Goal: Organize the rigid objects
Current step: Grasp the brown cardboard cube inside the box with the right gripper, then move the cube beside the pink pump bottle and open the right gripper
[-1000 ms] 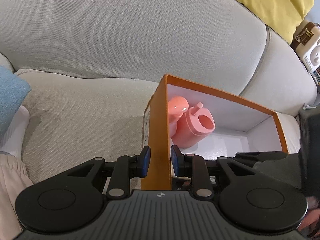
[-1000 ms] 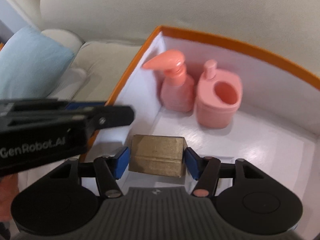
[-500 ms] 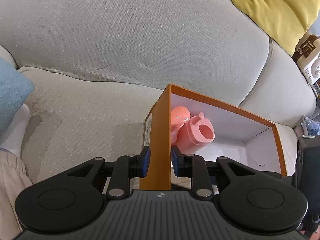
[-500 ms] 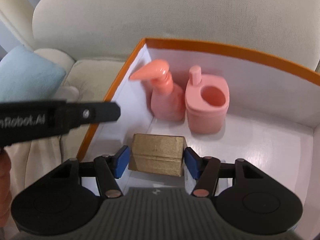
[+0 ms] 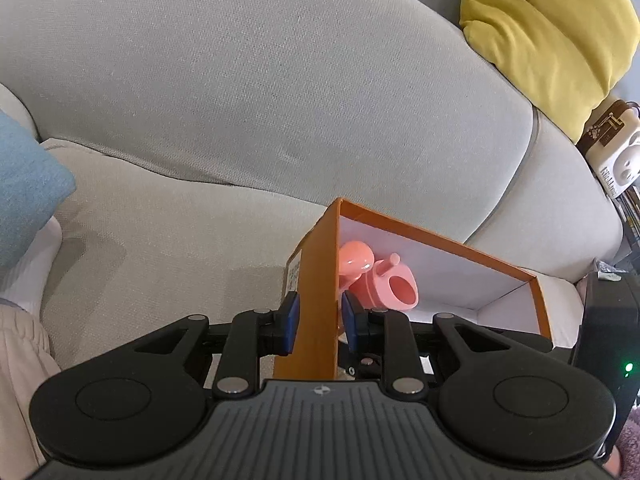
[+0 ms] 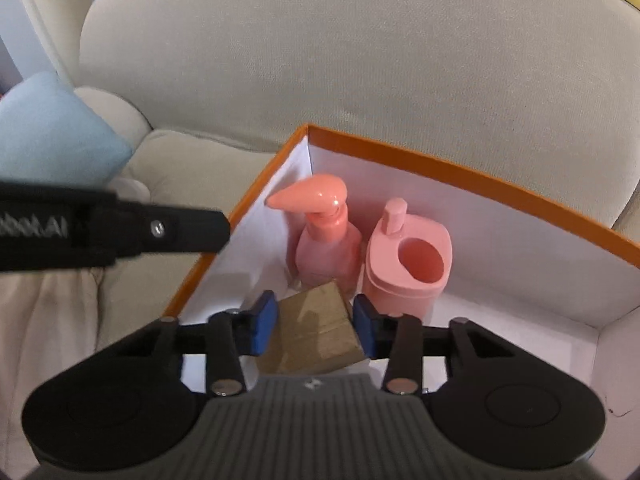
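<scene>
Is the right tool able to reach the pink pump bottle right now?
Probably not: the right tool has the brown block between its closing jaws, and that block sits directly in front of the bottle.

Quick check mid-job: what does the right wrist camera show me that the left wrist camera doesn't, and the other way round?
Right wrist only: the brown block between the closing right gripper jaws, inside the box, with the pump bottle's body in full. Left wrist only: the left gripper clamped on the box's orange side wall, plus a yellow cushion up on the sofa back. Both: the orange box with white interior, the pink pump bottle, the pink cup-like container, the sofa, a blue cushion.
</scene>
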`<state>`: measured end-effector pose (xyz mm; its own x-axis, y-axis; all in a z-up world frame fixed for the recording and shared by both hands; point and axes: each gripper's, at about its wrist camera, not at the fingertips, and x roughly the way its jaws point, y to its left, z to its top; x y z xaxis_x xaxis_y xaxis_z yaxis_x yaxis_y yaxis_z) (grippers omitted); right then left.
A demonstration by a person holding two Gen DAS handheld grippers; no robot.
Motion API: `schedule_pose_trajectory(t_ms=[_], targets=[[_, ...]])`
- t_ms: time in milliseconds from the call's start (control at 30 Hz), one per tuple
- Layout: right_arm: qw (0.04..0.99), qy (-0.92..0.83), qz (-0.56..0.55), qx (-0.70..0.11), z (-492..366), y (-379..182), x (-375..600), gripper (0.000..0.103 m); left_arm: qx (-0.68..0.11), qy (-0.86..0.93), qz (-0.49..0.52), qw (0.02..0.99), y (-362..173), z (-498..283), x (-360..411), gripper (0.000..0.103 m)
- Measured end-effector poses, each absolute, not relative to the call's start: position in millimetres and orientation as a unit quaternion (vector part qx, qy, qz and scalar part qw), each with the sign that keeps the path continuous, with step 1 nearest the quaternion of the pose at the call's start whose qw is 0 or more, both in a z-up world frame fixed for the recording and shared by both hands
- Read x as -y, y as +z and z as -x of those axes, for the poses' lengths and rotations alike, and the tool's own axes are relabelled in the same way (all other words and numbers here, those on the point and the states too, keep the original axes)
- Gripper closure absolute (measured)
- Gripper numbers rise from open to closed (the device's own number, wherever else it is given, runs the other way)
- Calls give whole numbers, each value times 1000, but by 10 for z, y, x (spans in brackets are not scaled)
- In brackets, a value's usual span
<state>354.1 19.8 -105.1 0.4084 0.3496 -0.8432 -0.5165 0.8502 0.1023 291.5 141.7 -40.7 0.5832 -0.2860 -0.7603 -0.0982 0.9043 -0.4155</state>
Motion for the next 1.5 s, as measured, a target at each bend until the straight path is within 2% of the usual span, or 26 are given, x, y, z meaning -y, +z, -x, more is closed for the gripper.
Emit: schedule_pose_trajectory(t_ms=[100, 200, 233, 367, 567, 700, 767, 833, 1033, 1133, 1200, 1367, 1500], targets=[[822, 264, 82, -499, -3581, -1036, -191, 53, -456, -57, 211, 863, -412, -2923, -1399, 75], [811, 284, 102, -501, -3597, -998, -240, 38, -460, -56, 209, 861, -436, -2928, -1384, 75], [807, 293, 125, -497, -3597, -986, -292, 37, -461, -54, 209, 861, -443, -2930, -1383, 75], [787, 294, 178, -512, -3681, -1012, -426, 37, -464, -52, 212, 858, -442, -2943, -1411, 75], [750, 298, 130, -576, -3960, -1049, -372, 35, -465, -57, 219, 856, -450, -2941, -1434, 75], [735, 317, 101, -591, -4019, -1104, -297, 32, -464, -58, 225, 855, -453, -2937, -1449, 75], [732, 324, 98, -591, -4002, -1148, -338, 32, -464, -56, 224, 855, -456, -2938, -1442, 75], [733, 325, 82, -592, -4010, -1176, -273, 40, -464, -58, 228, 854, -464, -2940, -1447, 74], [752, 307, 85, -578, -3962, -964, -217, 41, -458, -56, 231, 857, -441, -2926, -1459, 74], [805, 275, 54, -523, -3790, -817, -125, 41, -455, -58, 232, 858, -423, -2923, -1475, 74], [829, 264, 71, -488, -3578, -866, -116, 41, -457, -59, 229, 858, -432, -2919, -1472, 74], [817, 248, 73, -516, -3369, -1088, -91, 41, -463, -62, 226, 855, -466, -2900, -1451, 74], [783, 239, 79, -569, -3346, -1206, -84, 42, -459, -64, 226, 857, -446, -2897, -1454, 74]])
